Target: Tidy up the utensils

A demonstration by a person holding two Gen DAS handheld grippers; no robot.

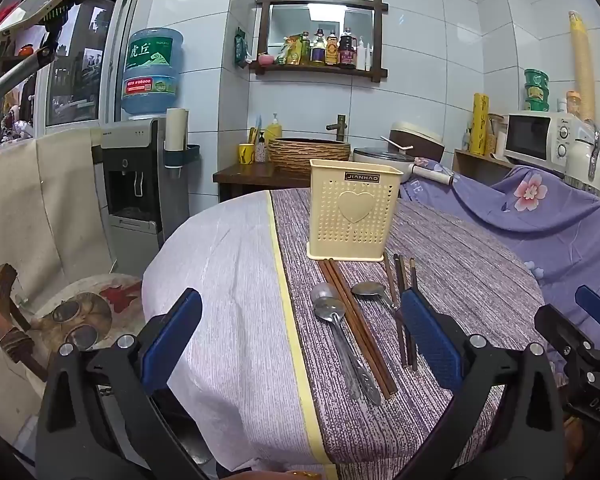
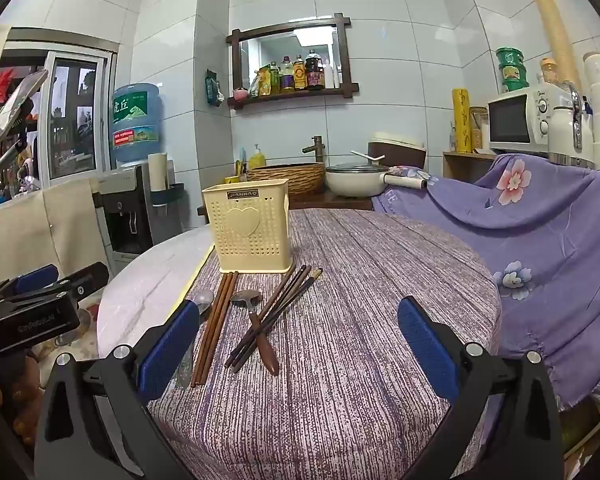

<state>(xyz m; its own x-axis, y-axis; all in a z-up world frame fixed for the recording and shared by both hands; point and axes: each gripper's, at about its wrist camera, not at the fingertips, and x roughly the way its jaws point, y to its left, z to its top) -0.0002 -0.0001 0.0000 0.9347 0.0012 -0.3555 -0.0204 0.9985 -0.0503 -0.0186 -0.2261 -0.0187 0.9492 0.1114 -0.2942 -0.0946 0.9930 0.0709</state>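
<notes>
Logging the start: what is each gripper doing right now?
Left gripper: open, holding nothing.
Right gripper: open, holding nothing.

The utensil holder (image 2: 249, 227) stands upright toward the table's (image 2: 360, 360) far edge. Just before it lie paired chopsticks (image 2: 214, 328), spoons (image 1: 332, 320) at their left, and crossed chopsticks (image 2: 276, 312) right.

Twin wrist views facing shared holder (image 1: 354, 210)
</notes>
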